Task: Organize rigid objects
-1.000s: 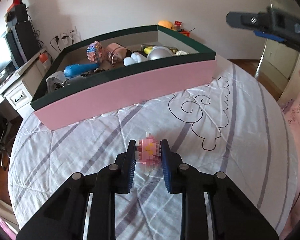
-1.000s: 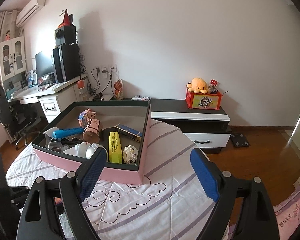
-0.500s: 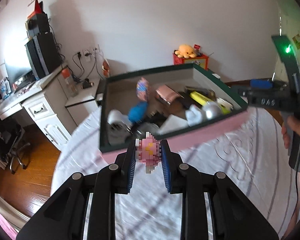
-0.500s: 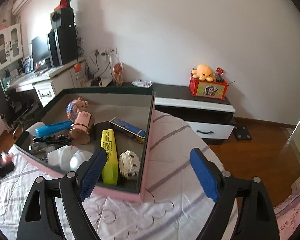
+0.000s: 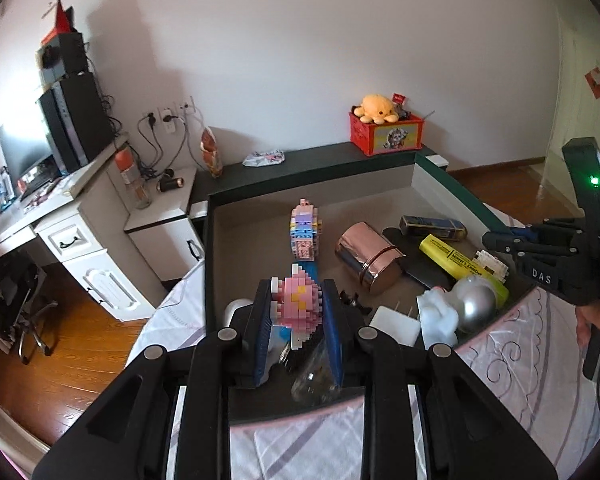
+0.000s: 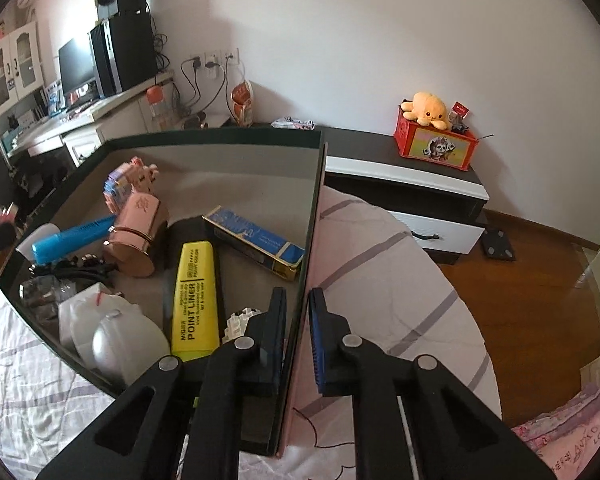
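Left gripper clamped on pink brick-built figure, held above the box's near end, presumably for dropping in; right gripper pinched shut on the box's side wall, apparently to steady it.

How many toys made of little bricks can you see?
3. The pink brick toy is in the left gripper; the pastel brick figure and white brick toy are in the box. More may be hidden.
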Tool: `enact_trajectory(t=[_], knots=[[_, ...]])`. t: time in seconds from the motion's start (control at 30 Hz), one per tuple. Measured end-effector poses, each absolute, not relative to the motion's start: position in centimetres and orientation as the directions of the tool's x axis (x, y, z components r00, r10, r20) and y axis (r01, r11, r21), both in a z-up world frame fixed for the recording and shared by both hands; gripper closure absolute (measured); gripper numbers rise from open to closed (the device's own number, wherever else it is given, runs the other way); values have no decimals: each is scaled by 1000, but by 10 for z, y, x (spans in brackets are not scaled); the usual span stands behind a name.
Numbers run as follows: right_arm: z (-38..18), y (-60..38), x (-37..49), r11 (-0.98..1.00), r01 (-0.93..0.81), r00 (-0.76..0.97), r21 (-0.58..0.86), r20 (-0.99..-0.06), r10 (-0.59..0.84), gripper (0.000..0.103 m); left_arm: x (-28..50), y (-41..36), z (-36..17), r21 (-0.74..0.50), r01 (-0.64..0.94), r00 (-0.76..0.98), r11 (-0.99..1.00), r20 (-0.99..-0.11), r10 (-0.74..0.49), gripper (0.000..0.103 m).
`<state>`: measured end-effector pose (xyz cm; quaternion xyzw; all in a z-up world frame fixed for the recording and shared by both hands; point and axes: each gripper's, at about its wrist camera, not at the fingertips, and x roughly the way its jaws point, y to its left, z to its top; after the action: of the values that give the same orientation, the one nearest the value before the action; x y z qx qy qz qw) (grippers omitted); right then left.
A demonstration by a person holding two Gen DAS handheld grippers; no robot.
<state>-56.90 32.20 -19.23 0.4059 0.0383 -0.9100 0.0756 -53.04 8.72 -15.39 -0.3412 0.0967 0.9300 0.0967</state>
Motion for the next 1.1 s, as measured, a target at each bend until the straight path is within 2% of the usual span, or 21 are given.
enact_trajectory(t=[0.43,0.5,0.57,0.63,0.73,1.1], knots=[[-196,321,-570,-987,160,-662,-18,-743,-94,92,-550,96,-177,116,-248,-723,-962,-683,104,78],[-196,320,-570,-987,160,-661,-16,-744,-95,92,-550,95,-176,116,-238,-727,-964,-679,98,70],[-196,320,-571,-987,160,-661,-13,-744,-97,92,-549,95,-176,118,-234,-732,-965,-674,95,30],[-196,319,-571,-987,160,-660,-13,-745,-97,92,-546,96,-175,128,-229,-747,-965,-658,90,16],[-197,319,-571,-987,160,-660,-15,-745,-96,92,-545,96,-173,130,-222,-752,-966,-653,85,10],[-188,318,-562,-988,151,-672,-14,-735,-93,92,-533,88,-165,144,-185,-768,-972,-639,51,5]])
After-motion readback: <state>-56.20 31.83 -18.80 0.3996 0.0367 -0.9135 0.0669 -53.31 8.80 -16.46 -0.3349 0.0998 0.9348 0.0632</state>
